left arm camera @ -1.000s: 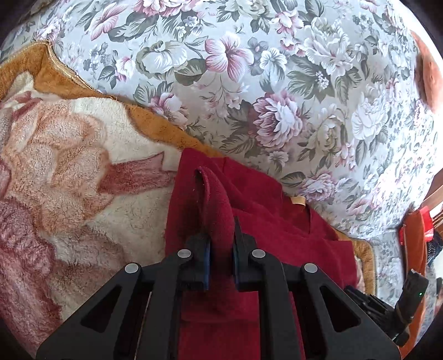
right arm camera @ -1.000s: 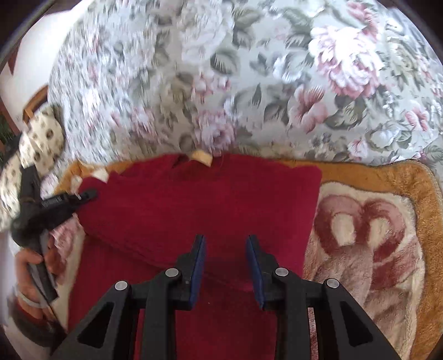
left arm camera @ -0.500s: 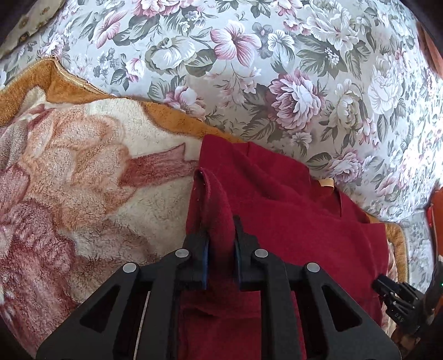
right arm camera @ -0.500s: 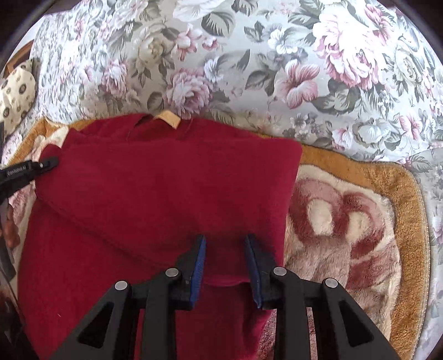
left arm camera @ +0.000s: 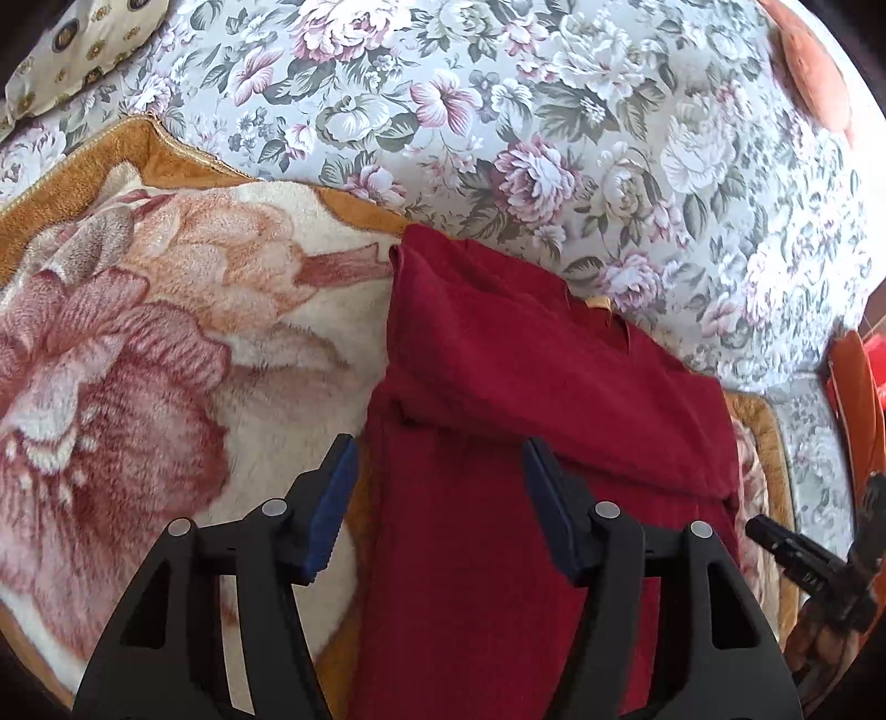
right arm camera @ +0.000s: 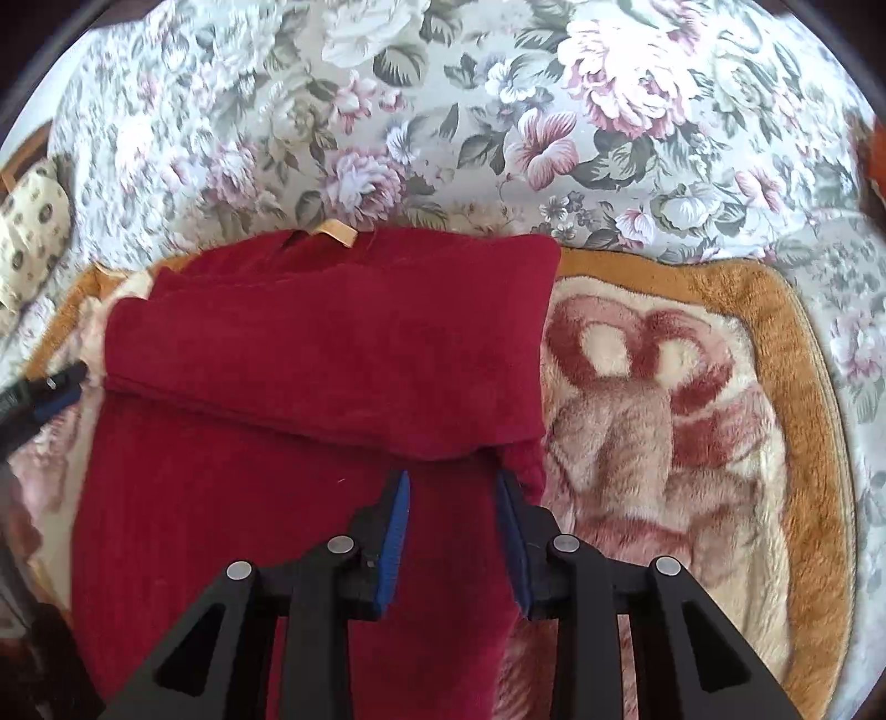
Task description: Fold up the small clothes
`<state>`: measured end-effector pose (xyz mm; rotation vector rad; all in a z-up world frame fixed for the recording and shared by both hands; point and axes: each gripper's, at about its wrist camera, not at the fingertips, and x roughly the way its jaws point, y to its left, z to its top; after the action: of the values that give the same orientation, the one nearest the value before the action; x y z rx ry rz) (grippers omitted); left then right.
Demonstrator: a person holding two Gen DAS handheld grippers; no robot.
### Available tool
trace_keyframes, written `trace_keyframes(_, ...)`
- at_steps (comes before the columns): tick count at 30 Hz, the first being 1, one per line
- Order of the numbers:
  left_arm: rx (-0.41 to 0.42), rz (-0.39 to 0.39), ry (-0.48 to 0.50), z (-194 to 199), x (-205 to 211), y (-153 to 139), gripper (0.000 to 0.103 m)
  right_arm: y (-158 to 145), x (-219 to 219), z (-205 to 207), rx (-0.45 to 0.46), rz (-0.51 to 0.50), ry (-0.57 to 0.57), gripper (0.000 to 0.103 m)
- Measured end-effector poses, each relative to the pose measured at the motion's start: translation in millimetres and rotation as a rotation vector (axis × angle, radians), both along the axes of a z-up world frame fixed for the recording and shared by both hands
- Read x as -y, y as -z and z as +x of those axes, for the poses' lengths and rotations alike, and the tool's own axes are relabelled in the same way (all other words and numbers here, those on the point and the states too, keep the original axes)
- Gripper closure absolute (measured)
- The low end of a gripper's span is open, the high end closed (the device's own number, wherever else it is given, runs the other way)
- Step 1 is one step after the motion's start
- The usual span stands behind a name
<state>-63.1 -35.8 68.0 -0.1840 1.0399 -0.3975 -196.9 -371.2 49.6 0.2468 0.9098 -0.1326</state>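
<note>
Both tongs stand spread over a dark red garment [left arm camera: 526,399] lying partly folded on a plush blanket [left arm camera: 166,343]. Largest in view, a floral bedspread [left arm camera: 498,111] runs beyond the garment's far edge, with the blanket, cream with pink blooms and an orange border, lying on it and carrying the garment. The garment's upper part is doubled over its lower part, the fold's edge crossing it from side to side. Left tongs [left arm camera: 437,498] are wide apart just off the garment's left edge, one finger above the blanket, the other above the red cloth, holding nothing. Right tongs [right arm camera: 454,515] are open at the garment's right edge, straddling a strip of cloth just below the fold's edge; whether the blue pads [right arm camera: 394,531] touch the fabric is hard to tell. A patterned pillow [left arm camera: 72,39] sits far left of the garment. A small tan label [right arm camera: 335,231] shows at the garment's neckline, against the bedspread.
</note>
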Motion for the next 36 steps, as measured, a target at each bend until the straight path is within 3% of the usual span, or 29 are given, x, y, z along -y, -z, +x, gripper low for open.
trace_keyframes(7, -0.018, 0.049, 0.105, -75, 4, 6, 0.034, 7, -29, -85, -0.013, 0.128, 0.002, 0.07)
trace_keyframes(10, -0.047, 0.04, 0.145, -101, 10, 17, 0.034, 15, -40, -112, -0.023, 0.128, 0.022, 0.07)
trace_keyframes(18, -0.048, 0.044, 0.202, -137, 16, 18, 0.035, 29, -49, -163, 0.003, 0.211, 0.106, 0.068)
trace_keyframes(25, -0.049, 0.007, 0.164, -157, -8, 9, 0.034, 30, -48, -183, 0.026, 0.22, 0.137, 0.061)
trace_keyframes(31, -0.067, -0.013, 0.102, -160, -39, 2, 0.034, 32, -45, -182, 0.027, 0.226, 0.094, 0.06)
trace_keyframes(33, -0.087, -0.046, 0.078, -160, -53, 4, 0.022, 34, -40, -181, 0.032, 0.226, 0.094, 0.06)
trace_keyframes(36, -0.12, -0.066, 0.053, -161, -65, 9, 0.02, 38, -34, -181, 0.039, 0.238, 0.092, 0.059)
